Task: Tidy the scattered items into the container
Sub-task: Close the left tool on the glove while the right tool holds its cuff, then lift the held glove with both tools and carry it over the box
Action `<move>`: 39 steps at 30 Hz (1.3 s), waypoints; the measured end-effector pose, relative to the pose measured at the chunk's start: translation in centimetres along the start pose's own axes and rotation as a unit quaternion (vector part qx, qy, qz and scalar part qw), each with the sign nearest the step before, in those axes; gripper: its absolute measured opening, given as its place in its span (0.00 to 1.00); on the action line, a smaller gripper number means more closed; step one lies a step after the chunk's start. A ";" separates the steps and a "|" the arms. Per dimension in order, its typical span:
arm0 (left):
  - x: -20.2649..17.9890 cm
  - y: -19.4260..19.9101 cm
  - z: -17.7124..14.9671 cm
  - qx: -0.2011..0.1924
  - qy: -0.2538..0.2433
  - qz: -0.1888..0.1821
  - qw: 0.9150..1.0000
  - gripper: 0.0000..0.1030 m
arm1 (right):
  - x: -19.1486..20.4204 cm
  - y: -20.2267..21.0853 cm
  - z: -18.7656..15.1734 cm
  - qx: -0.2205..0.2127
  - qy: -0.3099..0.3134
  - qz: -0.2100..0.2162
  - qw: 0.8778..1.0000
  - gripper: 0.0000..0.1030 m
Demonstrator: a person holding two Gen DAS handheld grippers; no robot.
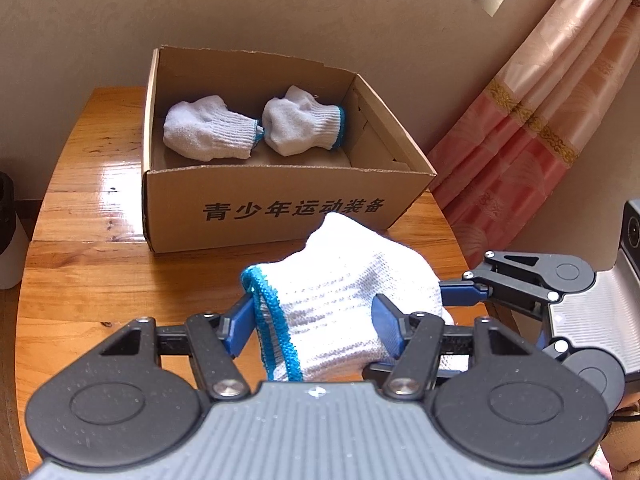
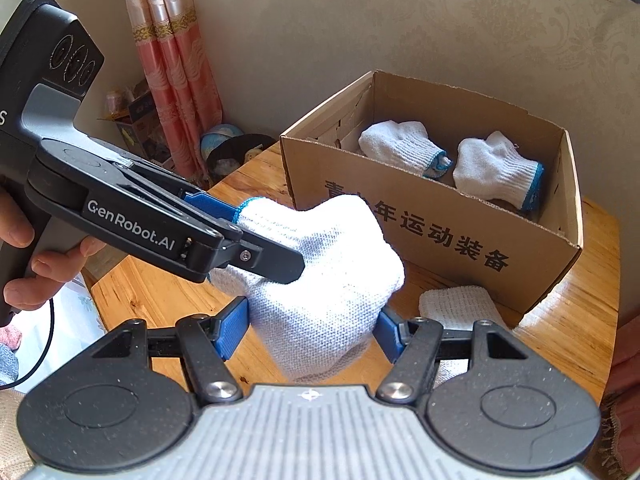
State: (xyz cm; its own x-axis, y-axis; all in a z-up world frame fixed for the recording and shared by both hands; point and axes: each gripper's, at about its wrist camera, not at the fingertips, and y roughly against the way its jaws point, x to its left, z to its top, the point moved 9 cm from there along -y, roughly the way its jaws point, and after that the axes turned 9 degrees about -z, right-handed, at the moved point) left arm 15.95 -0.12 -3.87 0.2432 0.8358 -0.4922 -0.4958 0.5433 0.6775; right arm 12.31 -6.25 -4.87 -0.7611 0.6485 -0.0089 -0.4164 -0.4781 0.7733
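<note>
White knit cotton with a bright blue cuff fills the space between my two grippers: a folded glove bundle point(image 1: 344, 292) that I hold from both sides at once. My left gripper point(image 1: 316, 320) is clamped across the cuff end, its blue pads pressing the ribbed band, and my right gripper point(image 2: 312, 328) is clamped on the plain end of the same bundle, so neither is released. The bundle's long axis runs crosswise between my hands, cuff towards my left, and it hangs clear above the tabletop point(image 1: 80, 208) near the front edge. What the coming move turns on is the cardboard box point(image 1: 280, 200): it lies straight ahead of both grippers and farther back on the tabletop, its printed front wall facing me, its open top well above the wood. From the left wrist view the box sits almost dead ahead; from the right wrist view it lies ahead and off to the right. I judge that neither hand is clearly the nearer. Two rolled gloves point(image 1: 256, 128) already rest side by side on the box floor, leaving free space in front of them. One more white piece point(image 2: 456, 304) lies flat on the tabletop just beside the box's front wall, below my right gripper's far pad.
</note>
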 end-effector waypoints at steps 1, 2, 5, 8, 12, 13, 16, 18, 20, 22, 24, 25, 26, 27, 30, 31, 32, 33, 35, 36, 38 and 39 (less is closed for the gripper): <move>-0.1 0.1 0.2 -0.001 -0.001 0.000 1.000 0.59 | 0.0 0.1 0.2 -0.002 0.002 -0.001 1.000 0.69; -0.1 0.2 0.4 -0.001 -0.002 0.001 1.000 0.59 | 0.0 0.2 0.4 -0.003 0.004 -0.003 1.000 0.69; -0.2 0.6 1.0 -0.004 -0.004 0.003 1.000 0.59 | -0.1 0.5 1.0 -0.007 0.007 -0.004 1.000 0.69; -0.4 0.9 1.6 -0.004 -0.010 0.005 1.000 0.60 | -0.3 0.7 1.5 -0.010 0.008 -0.005 1.000 0.69; -0.6 1.2 2.3 -0.005 -0.012 0.003 1.000 0.60 | -0.4 0.9 2.1 -0.014 0.011 -0.006 1.000 0.69; -0.6 1.2 2.5 -0.005 -0.012 0.004 1.000 0.60 | -0.5 1.0 2.3 -0.016 0.012 -0.007 1.000 0.69; -0.8 1.5 3.2 -0.008 -0.016 0.004 1.000 0.60 | -0.7 1.2 3.0 -0.020 0.013 -0.009 1.000 0.69; -0.9 1.7 3.8 -0.010 -0.019 0.005 1.000 0.60 | -0.8 1.4 3.5 -0.024 0.014 -0.011 1.000 0.69; -1.0 1.9 4.4 -0.013 -0.023 0.006 1.000 0.60 | -1.0 1.6 4.0 -0.028 0.015 -0.012 0.999 0.69; -1.1 2.1 5.0 -0.016 -0.027 0.007 0.999 0.60 | -1.2 1.8 4.6 -0.033 0.015 -0.014 0.999 0.69; -1.1 2.2 5.6 -0.018 -0.030 0.008 0.999 0.60 | -1.5 1.9 5.1 -0.038 0.014 -0.014 0.999 0.69; -1.1 2.2 5.9 -0.018 -0.030 0.008 0.999 0.60 | -1.6 1.9 5.4 -0.040 0.012 -0.013 0.999 0.69; -1.1 2.2 6.2 -0.018 -0.031 0.008 0.999 0.60 | -1.8 1.9 5.7 -0.041 0.011 -0.013 0.999 0.69; -1.1 2.1 6.6 -0.019 -0.031 0.008 0.999 0.60 | -2.0 1.9 6.0 -0.043 0.009 -0.012 0.999 0.69; -1.0 2.0 7.5 -0.023 -0.035 0.012 0.999 0.60 | -2.5 1.8 6.8 -0.047 0.005 -0.013 0.999 0.69; -1.0 1.9 7.9 -0.023 -0.037 0.013 0.999 0.60 | -2.7 1.7 7.1 -0.048 0.003 -0.013 0.999 0.69; -1.0 1.8 8.2 -0.024 -0.039 0.014 0.999 0.60 | -2.9 1.6 7.3 -0.049 0.003 -0.014 0.999 0.69; -1.0 1.7 8.6 -0.024 -0.041 0.016 0.999 0.60 | -3.2 1.5 7.5 -0.049 0.002 -0.015 0.999 0.69; -1.0 1.5 9.2 -0.026 -0.045 0.018 0.998 0.60 | -3.6 1.3 8.1 -0.051 0.000 -0.016 0.999 0.69; -1.0 1.4 9.6 -0.026 -0.047 0.020 0.998 0.60 | -3.9 1.1 8.4 -0.051 -0.002 -0.017 0.999 0.69; -0.9 1.1 10.3 -0.027 -0.050 0.022 0.998 0.60 | -4.4 0.8 8.9 -0.053 -0.004 -0.018 0.998 0.69; -0.8 1.0 10.6 -0.027 -0.050 0.022 0.998 0.60 | -4.6 0.7 9.2 -0.053 -0.005 -0.019 0.998 0.69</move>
State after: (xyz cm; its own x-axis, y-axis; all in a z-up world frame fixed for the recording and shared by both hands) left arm 24.10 0.55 2.98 0.3011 0.8644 -0.4028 -0.5515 0.5024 0.6659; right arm 20.11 -4.13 1.50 -0.7387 0.6734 -0.0305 -0.4962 -0.5126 0.7007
